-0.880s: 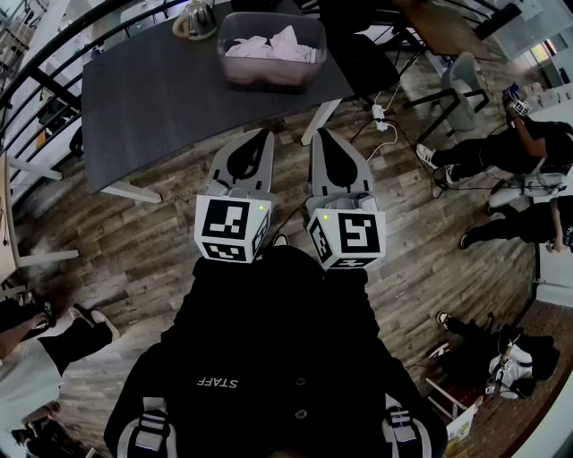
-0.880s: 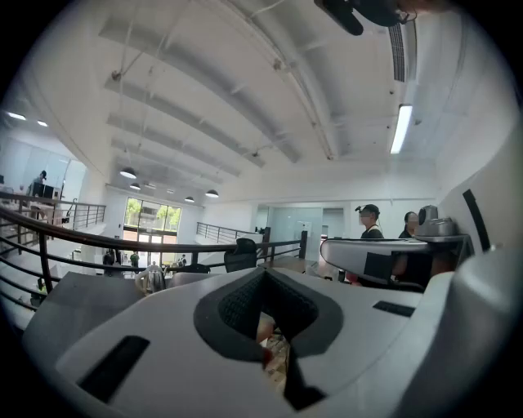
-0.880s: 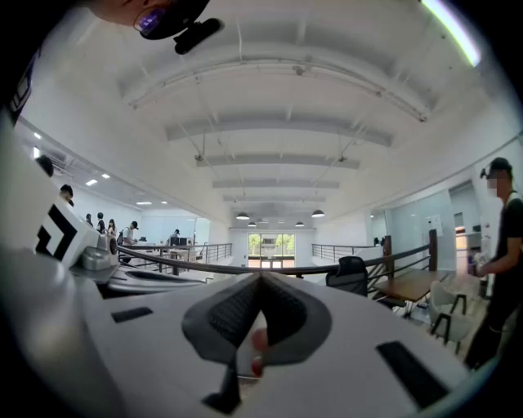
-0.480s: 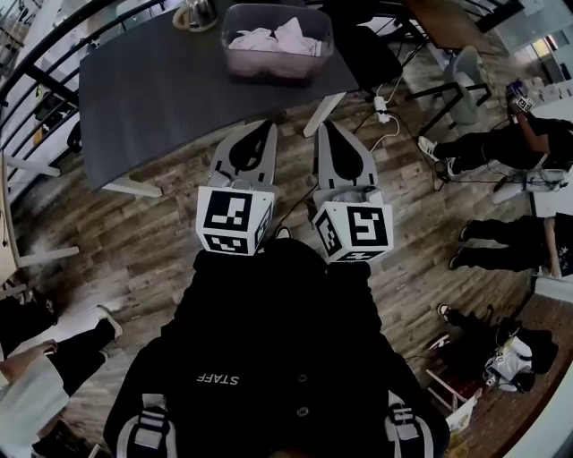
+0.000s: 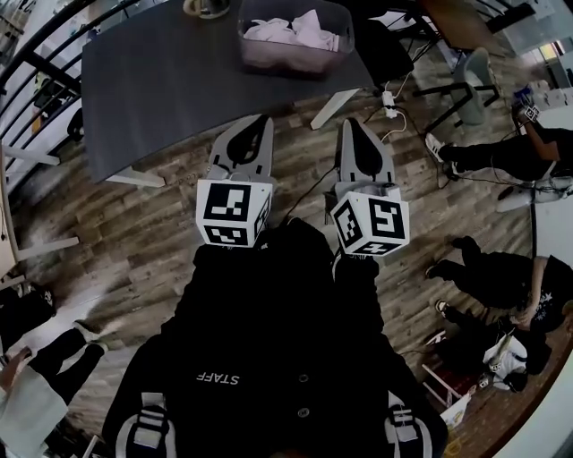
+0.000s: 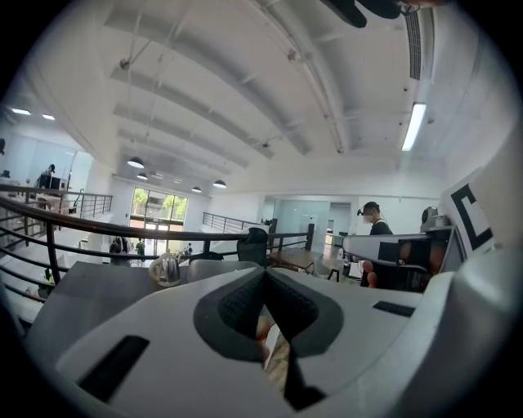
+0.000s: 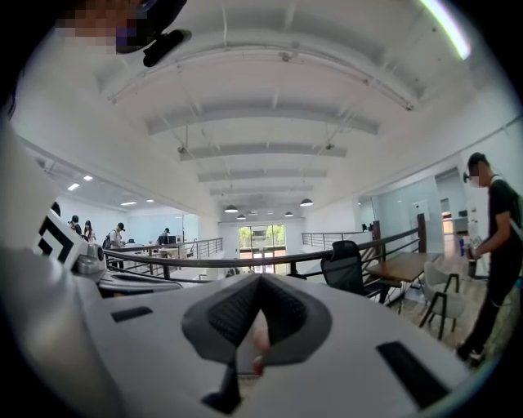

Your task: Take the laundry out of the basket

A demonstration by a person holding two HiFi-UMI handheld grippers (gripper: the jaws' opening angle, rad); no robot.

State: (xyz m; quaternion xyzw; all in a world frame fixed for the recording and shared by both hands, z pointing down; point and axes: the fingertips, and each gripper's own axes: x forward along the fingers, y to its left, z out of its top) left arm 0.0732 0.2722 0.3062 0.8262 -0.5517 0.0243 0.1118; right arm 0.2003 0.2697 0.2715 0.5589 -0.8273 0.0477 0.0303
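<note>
In the head view, a clear plastic basket (image 5: 295, 64) stands at the far side of a dark grey table (image 5: 170, 80). White and pale pink laundry (image 5: 300, 27) lies heaped inside it. My left gripper (image 5: 265, 120) and right gripper (image 5: 350, 122) are side by side in front of my chest. Both point toward the table's near edge, well short of the basket. Each is shut with nothing between its jaws. The left gripper view shows the left gripper (image 6: 265, 273) shut over the tabletop (image 6: 90, 286). The right gripper view shows the right gripper (image 7: 260, 277) shut as well.
A kettle (image 5: 204, 7) stands on the table left of the basket. A black office chair (image 5: 385, 49) and a pale chair (image 5: 474, 76) stand to the right, with a power strip (image 5: 389, 98) on the wood floor. People (image 5: 528, 152) sit at the right. A railing (image 5: 36, 63) runs at the left.
The table and basket have come nearer and shifted right in the head view. The right gripper has drifted right. Both grippers stay shut. The people at the right and lower left have moved.
</note>
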